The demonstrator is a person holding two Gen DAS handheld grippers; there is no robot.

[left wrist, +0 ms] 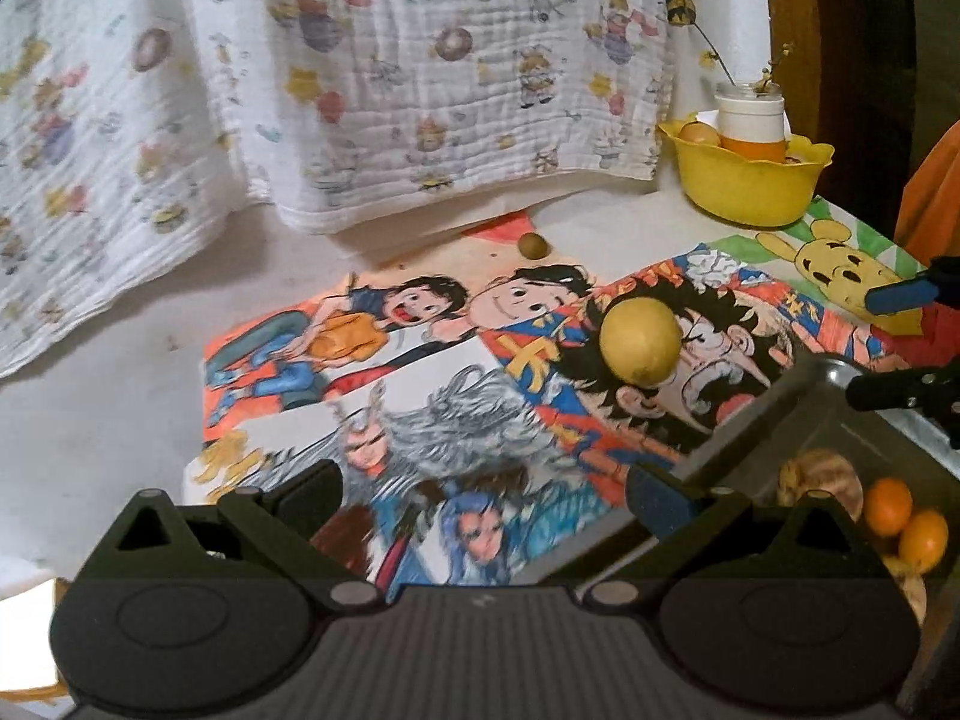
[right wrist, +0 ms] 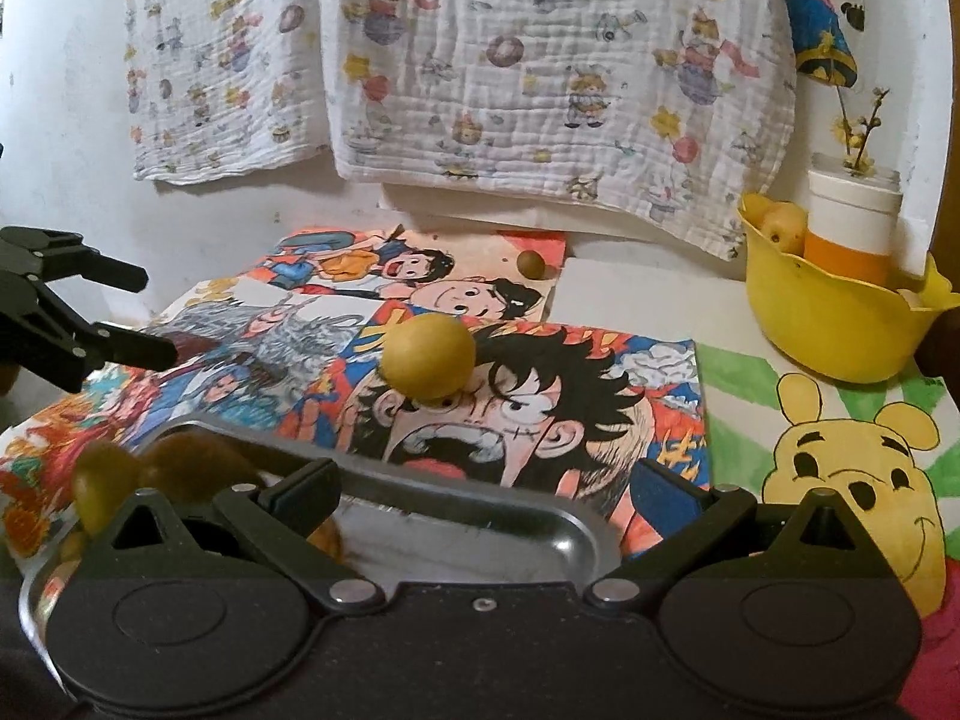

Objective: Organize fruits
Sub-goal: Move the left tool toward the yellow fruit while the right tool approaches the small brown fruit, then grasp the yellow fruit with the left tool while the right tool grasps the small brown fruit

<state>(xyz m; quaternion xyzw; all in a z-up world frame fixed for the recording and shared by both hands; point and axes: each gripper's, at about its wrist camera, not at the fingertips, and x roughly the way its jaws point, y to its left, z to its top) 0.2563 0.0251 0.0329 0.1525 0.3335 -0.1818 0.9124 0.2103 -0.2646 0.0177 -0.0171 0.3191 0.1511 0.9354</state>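
From the left wrist, the left tongs point(left wrist: 483, 495) stood apart with nothing between them, over the cartoon drawings point(left wrist: 420, 372) covering the bench. A yellow fruit point(left wrist: 641, 342) lay on the drawings ahead. To the right a metal tray point(left wrist: 798, 414) held small oranges point(left wrist: 906, 525), and the right tongs point(left wrist: 900, 342) reached in above it, also apart. A yellow bowl point(left wrist: 747, 180) stood at the back with a jar point(left wrist: 752, 120).

From the right wrist, the right tongs point(right wrist: 483, 495) were spread wide and empty above the tray point(right wrist: 480, 516). The yellow fruit point(right wrist: 429, 355) lay just beyond the tray's far rim. A small brown fruit point(right wrist: 531, 264) sat farther back, below a hanging printed cloth point(right wrist: 540, 72).
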